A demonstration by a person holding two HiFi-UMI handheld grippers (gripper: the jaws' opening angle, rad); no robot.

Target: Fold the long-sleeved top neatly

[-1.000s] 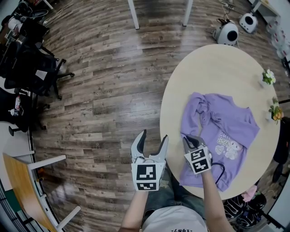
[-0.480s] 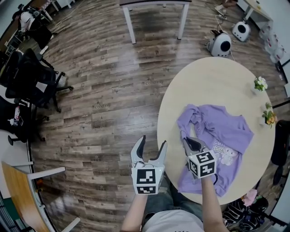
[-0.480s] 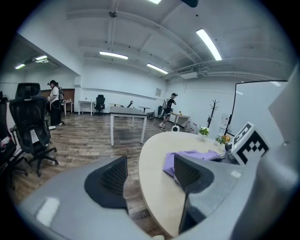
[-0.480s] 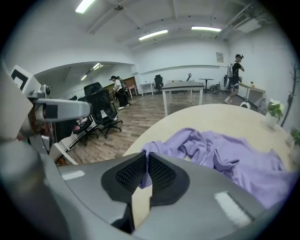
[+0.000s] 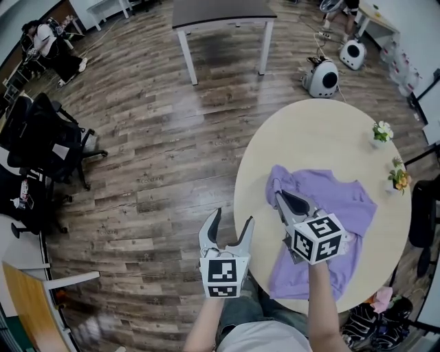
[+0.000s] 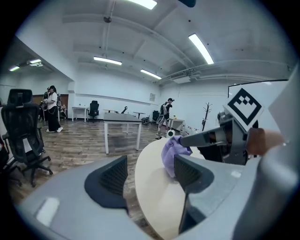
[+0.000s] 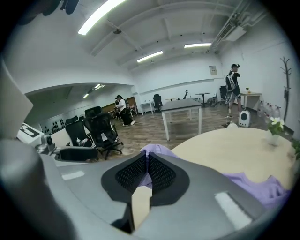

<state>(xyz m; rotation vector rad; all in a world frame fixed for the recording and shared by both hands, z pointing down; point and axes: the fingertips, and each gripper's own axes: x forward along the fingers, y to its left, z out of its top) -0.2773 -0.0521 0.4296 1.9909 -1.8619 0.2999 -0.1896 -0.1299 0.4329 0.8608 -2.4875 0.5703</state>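
Edge of the soft purple long-sleeved top, pinched in my right fingers, has risen, so folding starts; left fingers stay apart.

We look steeply down from the head, just off the near edge of the round counter. Our two gripper cameras sit close behind their fingers, facing across that counter. All views share the counter and the desk beyond it.

A round pale wooden table carries a purple long-sleeved top near its front edge and two small flower pots by its right rim.
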